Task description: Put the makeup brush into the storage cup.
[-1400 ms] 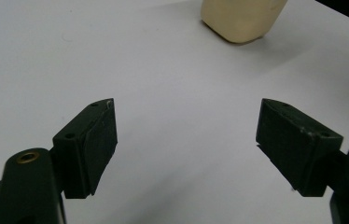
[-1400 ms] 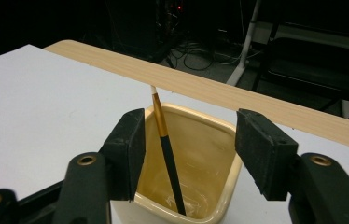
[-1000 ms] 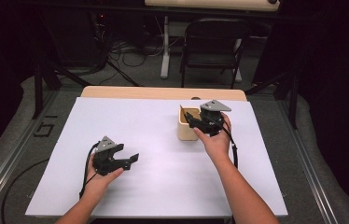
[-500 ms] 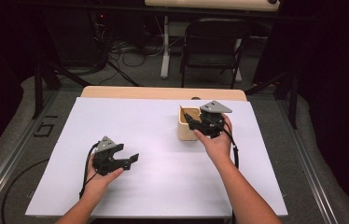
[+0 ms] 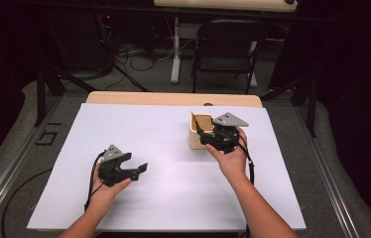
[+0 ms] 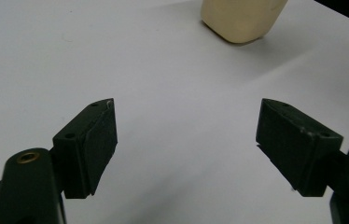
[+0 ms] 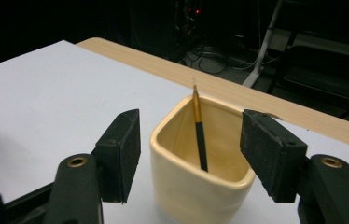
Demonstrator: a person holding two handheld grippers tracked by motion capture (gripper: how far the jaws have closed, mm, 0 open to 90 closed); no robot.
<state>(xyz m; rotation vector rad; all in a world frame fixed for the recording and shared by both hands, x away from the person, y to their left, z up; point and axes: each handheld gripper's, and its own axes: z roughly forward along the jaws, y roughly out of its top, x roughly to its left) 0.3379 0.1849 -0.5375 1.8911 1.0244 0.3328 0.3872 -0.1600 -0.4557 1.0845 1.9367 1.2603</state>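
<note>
While my right gripper (image 7: 190,161) hangs with jaws spread on either side of a cream cup (image 7: 199,179), not touching it, a black pencil (image 7: 199,135) stands inside. My left gripper (image 5: 124,168) rests well apart, jaws wide, over the white table (image 5: 163,148).

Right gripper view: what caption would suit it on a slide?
Open right gripper poised over a cream cup holding a black, gold-tipped pencil on a white table.
</note>
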